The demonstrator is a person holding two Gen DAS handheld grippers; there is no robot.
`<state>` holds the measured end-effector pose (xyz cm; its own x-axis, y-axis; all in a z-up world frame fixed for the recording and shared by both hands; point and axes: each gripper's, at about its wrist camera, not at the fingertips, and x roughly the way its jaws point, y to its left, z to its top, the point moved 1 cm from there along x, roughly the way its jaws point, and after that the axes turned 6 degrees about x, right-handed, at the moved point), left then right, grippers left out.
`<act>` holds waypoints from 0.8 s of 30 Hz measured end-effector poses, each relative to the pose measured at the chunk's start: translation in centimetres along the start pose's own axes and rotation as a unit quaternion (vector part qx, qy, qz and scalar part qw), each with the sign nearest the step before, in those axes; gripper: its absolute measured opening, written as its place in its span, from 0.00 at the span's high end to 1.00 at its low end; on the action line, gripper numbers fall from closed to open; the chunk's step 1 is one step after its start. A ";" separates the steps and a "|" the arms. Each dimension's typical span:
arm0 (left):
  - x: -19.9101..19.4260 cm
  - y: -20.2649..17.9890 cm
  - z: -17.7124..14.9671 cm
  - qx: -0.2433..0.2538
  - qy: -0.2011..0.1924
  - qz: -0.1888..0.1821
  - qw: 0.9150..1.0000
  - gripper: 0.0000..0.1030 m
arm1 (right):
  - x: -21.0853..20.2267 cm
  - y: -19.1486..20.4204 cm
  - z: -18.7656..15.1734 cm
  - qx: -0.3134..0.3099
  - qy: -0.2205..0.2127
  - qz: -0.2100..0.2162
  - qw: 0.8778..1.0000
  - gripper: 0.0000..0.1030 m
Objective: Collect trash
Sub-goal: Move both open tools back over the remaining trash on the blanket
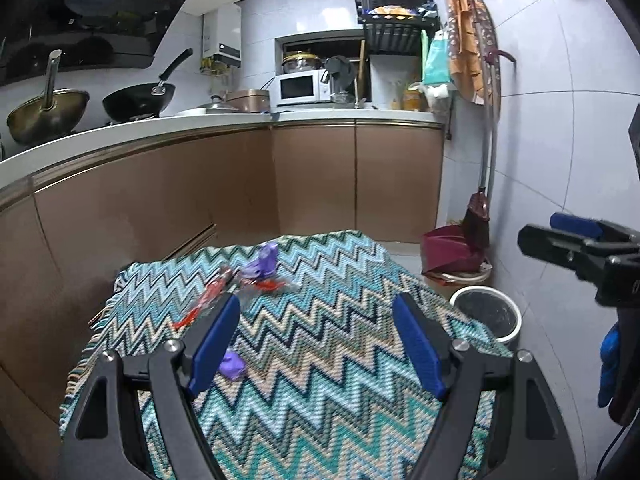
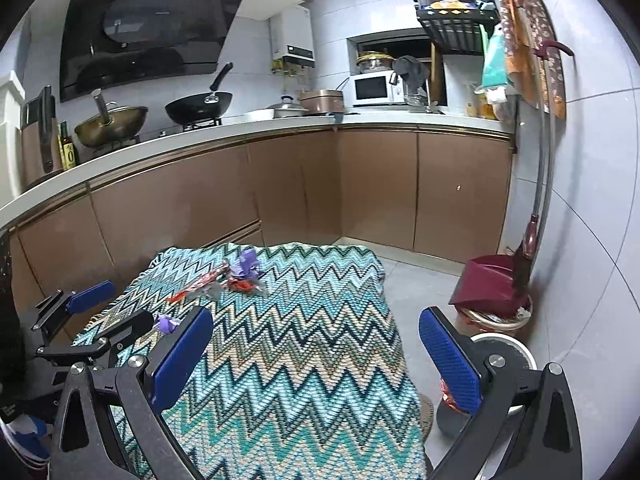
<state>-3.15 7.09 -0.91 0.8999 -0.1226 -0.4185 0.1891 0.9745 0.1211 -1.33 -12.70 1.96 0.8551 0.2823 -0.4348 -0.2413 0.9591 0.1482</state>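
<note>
The left gripper point(image 1: 316, 344) is hanging low in the left wrist view over the zigzag cloth point(image 1: 320, 360) covering the table, its jaws standing wide apart with nothing held. A small purple wrapper point(image 1: 232, 365) is lying on the cloth just inside the left-hand jaw, not pressed by either pad, so I judge the wide spread is meant to straddle it.

The right gripper point(image 2: 316, 360) is sitting at the bottom of the right wrist view, its jaws likewise spread wide and empty, angled down across the cloth's lower right edge. That keeps it beside the bin point(image 2: 504, 350) standing on the floor at the lower right, which is likely where the trash belongs.

The rest of the trash is lying toward the far left of the cloth, above centre in both views: a crumpled purple scrap point(image 1: 262, 262) touching clear-and-red wrappers point(image 1: 224, 292). Nothing is being carried yet; all of it appears to remain on the table, well apart from the bin.
</note>
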 end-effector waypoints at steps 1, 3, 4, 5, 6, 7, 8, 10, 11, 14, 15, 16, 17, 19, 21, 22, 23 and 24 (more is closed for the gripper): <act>-0.1 0.3 -0.1 -0.002 0.001 0.002 1.000 0.25 | 0.0 0.2 0.0 -0.002 0.001 0.002 1.000 0.00; -0.1 0.8 -0.4 -0.005 0.005 0.005 1.000 0.25 | 0.2 0.7 -0.1 -0.006 0.002 0.007 1.000 0.00; 0.0 1.1 -0.6 -0.005 0.006 0.008 1.000 0.25 | 0.3 0.8 -0.1 -0.007 0.003 0.009 1.000 0.00; 0.0 1.2 -0.8 -0.005 0.006 0.011 1.000 0.25 | 0.4 1.0 -0.2 -0.008 0.005 0.012 1.000 0.00; 0.0 1.4 -0.9 -0.005 0.006 0.014 1.000 0.25 | 0.5 1.0 -0.2 -0.008 0.006 0.014 1.000 0.00; 0.0 1.5 -1.0 -0.006 0.007 0.014 1.000 0.25 | 0.6 1.0 -0.2 -0.008 0.007 0.015 1.000 0.00; 0.2 1.7 -1.1 -0.007 0.009 0.015 1.000 0.25 | 0.9 1.0 -0.2 -0.007 0.008 0.016 1.000 0.00; 0.4 2.0 -1.2 -0.008 0.011 0.017 1.000 0.25 | 1.1 0.9 -0.2 -0.006 0.011 0.018 1.000 0.00; 0.6 2.1 -1.3 -0.008 0.013 0.019 1.000 0.25 | 1.4 0.9 -0.2 -0.005 0.013 0.020 1.000 0.00; 1.2 2.7 -1.5 -0.011 0.021 0.022 0.999 0.25 | 2.1 0.8 -0.3 -0.002 0.020 0.024 0.999 0.00; 1.5 2.9 -1.6 -0.014 0.023 0.022 0.999 0.25 | 2.4 0.7 -0.4 -0.001 0.025 0.027 0.999 0.00; 1.8 3.1 -1.8 -0.017 0.026 0.024 0.999 0.25 | 2.7 0.5 -0.4 0.000 0.028 0.028 0.999 0.00; 2.1 3.4 -1.9 -0.020 0.029 0.026 0.999 0.25 | 3.1 0.5 -0.5 0.001 0.032 0.030 0.999 0.00; 2.7 3.8 -2.1 -0.023 0.037 0.030 0.999 0.25 | 3.8 0.3 -0.6 0.003 0.040 0.036 0.999 0.00; 3.4 4.3 -2.3 -0.024 0.044 0.033 0.998 0.25 | 4.7 0.2 -0.7 0.005 0.049 0.041 0.998 0.00; 3.8 4.5 -2.3 -0.025 0.047 0.033 0.998 0.25 | 5.0 0.1 -0.7 0.006 0.052 0.044 0.998 0.00; 4.0 4.8 -2.5 -0.026 0.050 0.034 0.998 0.25 | 5.5 0.0 -0.7 0.006 0.056 0.046 0.997 0.00; 4.5 5.1 -2.6 -0.029 0.054 0.036 0.997 0.25 | 6.0 0.0 -0.7 0.007 0.061 0.049 0.997 0.00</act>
<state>0.79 12.00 -4.50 0.8619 -0.0337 -0.5060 0.1000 0.9895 0.1043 3.44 -10.97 -1.31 0.7660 0.3754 -0.5219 -0.3139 0.9268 0.2061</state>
